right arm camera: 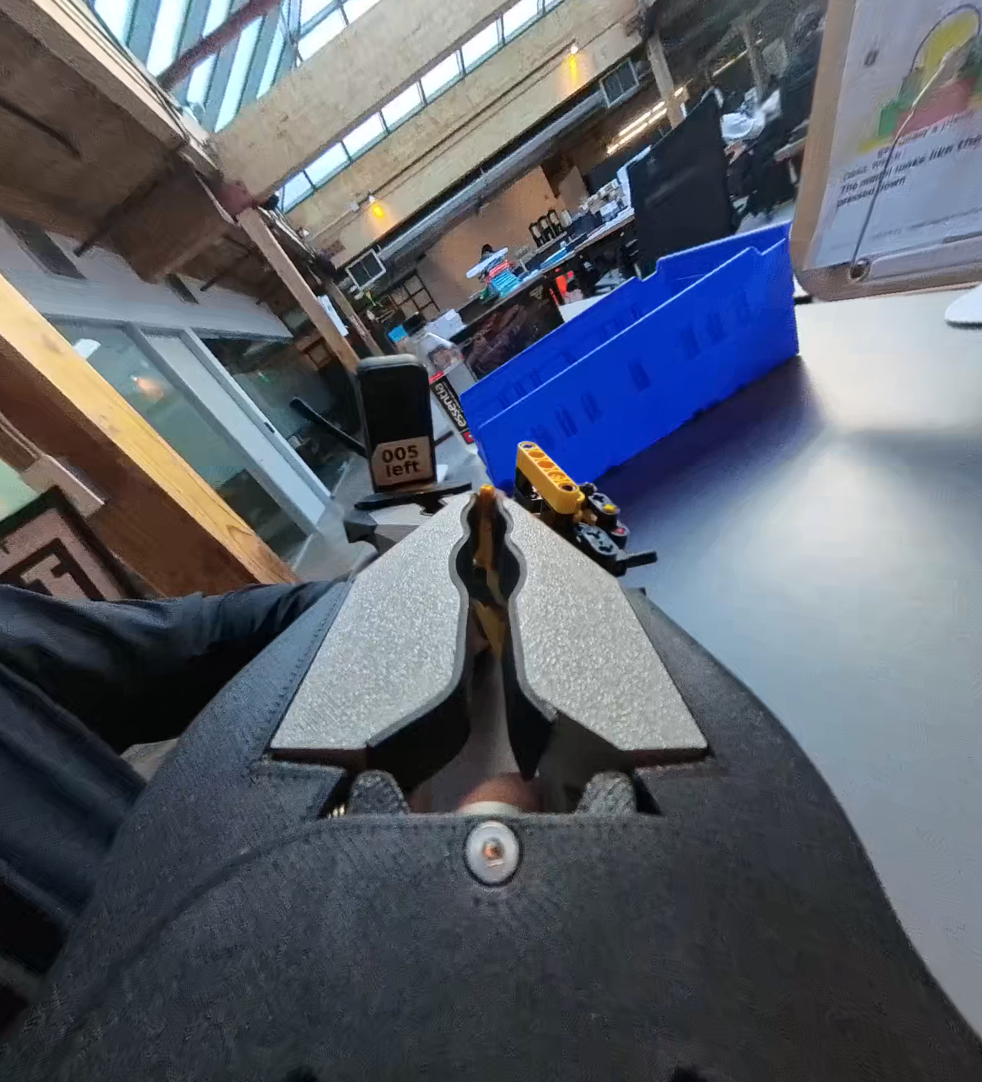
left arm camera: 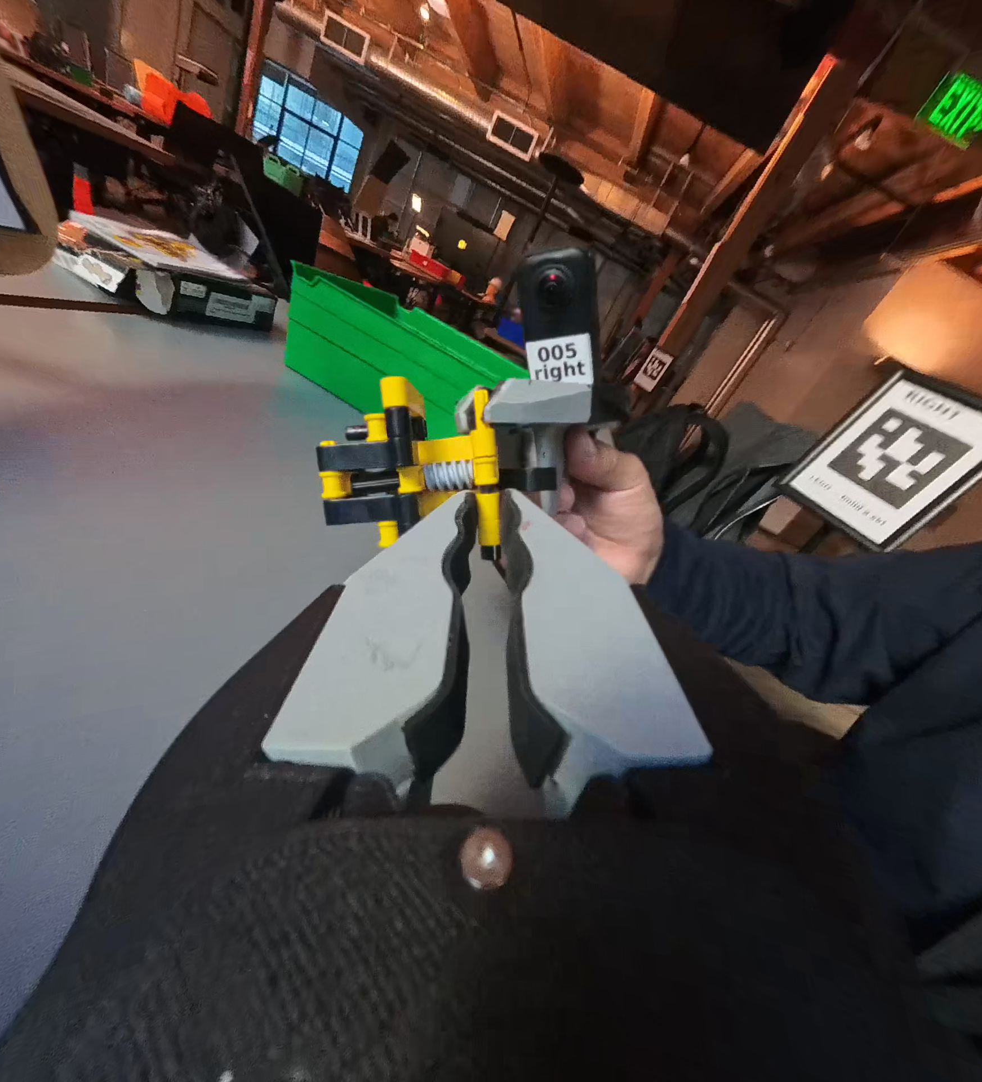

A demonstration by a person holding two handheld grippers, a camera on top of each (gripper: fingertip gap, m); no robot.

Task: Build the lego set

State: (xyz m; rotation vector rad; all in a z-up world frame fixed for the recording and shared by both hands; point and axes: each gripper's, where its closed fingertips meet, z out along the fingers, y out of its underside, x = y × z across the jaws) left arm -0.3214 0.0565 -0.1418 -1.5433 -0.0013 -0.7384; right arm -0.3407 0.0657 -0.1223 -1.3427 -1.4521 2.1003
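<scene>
A yellow and black lego assembly (left arm camera: 406, 462) with a grey spring is held above the grey table between both grippers. My left gripper (left arm camera: 487, 509) is shut on a yellow beam at the assembly's right end, a black pin sticking out below. The right gripper (left arm camera: 479, 413) comes in from the right in the left wrist view and grips the same yellow part from above. In the right wrist view my right gripper (right arm camera: 487, 509) is shut on a yellow beam, and the rest of the lego assembly (right arm camera: 570, 509) pokes out to the right of its fingertips.
A green bin (left arm camera: 371, 345) stands behind the assembly, with boxes and a booklet (left arm camera: 166, 269) at the far left. A blue bin (right arm camera: 640, 386) and a framed instruction sheet (right arm camera: 921, 140) stand on the table (right arm camera: 857, 585). A framed marker card (left arm camera: 904, 456) leans at the right.
</scene>
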